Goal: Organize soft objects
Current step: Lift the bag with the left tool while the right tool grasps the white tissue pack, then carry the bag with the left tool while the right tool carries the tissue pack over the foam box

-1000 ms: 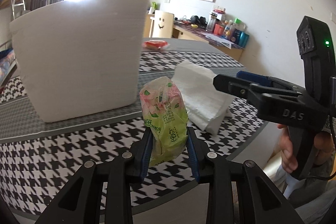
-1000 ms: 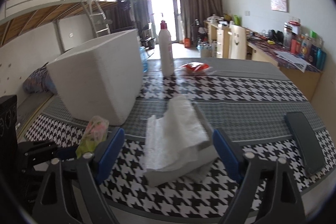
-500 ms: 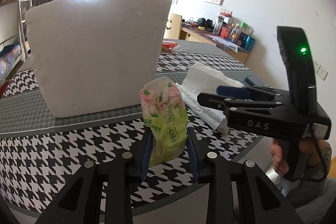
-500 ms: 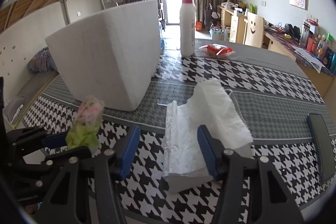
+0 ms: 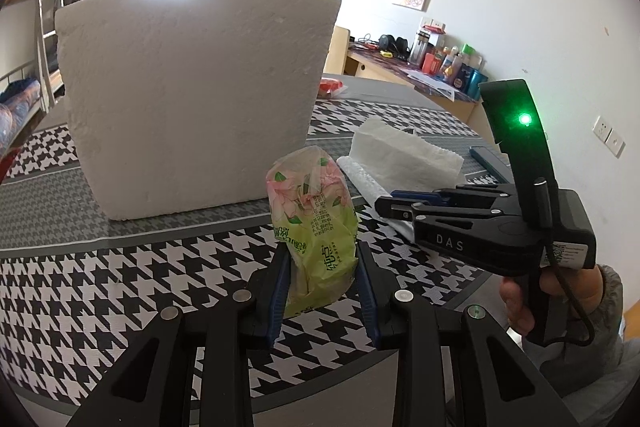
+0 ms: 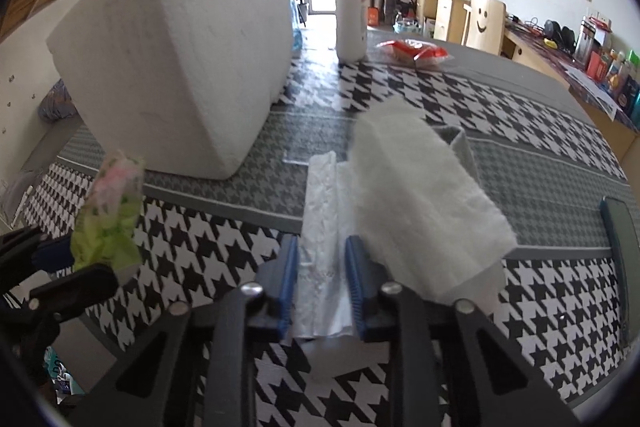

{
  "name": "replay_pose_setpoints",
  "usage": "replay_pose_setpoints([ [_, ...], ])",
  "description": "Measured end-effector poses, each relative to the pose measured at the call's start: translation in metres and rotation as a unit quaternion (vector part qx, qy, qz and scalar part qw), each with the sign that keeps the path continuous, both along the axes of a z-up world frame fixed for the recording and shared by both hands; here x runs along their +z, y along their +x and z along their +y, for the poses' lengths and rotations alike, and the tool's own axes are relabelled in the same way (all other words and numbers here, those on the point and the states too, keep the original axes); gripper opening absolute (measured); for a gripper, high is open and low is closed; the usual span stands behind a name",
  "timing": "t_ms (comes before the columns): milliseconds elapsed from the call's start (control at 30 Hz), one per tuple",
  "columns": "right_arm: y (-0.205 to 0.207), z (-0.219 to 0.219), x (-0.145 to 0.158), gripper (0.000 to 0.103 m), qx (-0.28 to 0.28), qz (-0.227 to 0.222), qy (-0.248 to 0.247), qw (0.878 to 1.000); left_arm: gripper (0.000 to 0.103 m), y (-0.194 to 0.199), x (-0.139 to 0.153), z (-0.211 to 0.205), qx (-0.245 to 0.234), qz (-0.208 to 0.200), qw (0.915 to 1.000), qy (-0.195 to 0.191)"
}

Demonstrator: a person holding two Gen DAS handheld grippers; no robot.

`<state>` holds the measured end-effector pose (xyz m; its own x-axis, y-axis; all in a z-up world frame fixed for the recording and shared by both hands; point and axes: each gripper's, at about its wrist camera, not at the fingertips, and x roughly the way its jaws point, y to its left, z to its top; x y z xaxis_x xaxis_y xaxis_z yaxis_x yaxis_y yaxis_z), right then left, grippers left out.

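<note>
Between left gripper [image 5: 322,291] pads: green floral tissue pack [image 5: 312,227], clamped upright above houndstooth table [image 5: 120,279]. At 2 o'clock, right gripper [image 6: 322,291] closing on clear wrapper edge [image 6: 320,227] of white tissue stack [image 6: 416,187]. At 11 o'clock, 1 white foam box [image 5: 192,99]

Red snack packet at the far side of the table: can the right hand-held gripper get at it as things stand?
Probably not right now: the right hand-held gripper is closing on the tissue pack's wrapper. The table toward the red packet looks unobstructed.
</note>
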<state>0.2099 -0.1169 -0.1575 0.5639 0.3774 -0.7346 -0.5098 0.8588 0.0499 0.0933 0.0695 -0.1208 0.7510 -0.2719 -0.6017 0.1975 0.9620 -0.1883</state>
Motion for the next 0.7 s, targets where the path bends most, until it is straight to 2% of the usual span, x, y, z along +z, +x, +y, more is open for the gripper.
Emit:
replay_pose_setpoints([
  [200,0.004,-0.002,-0.001,0.004,-0.008,0.003,0.000,1.000,0.033,-0.001,-0.001,-0.001,-0.002,0.001,1.0000,0.000],
  [333,0.006,-0.008,0.011,0.004,-0.007,0.003,0.021,1.000,0.033,-0.001,0.003,0.001,0.000,-0.004,1.0000,0.003],
  [700,-0.010,-0.026,0.062,0.004,-0.015,-0.051,0.071,0.996,0.033,-0.008,0.014,0.000,0.008,-0.024,0.9996,0.012],
])
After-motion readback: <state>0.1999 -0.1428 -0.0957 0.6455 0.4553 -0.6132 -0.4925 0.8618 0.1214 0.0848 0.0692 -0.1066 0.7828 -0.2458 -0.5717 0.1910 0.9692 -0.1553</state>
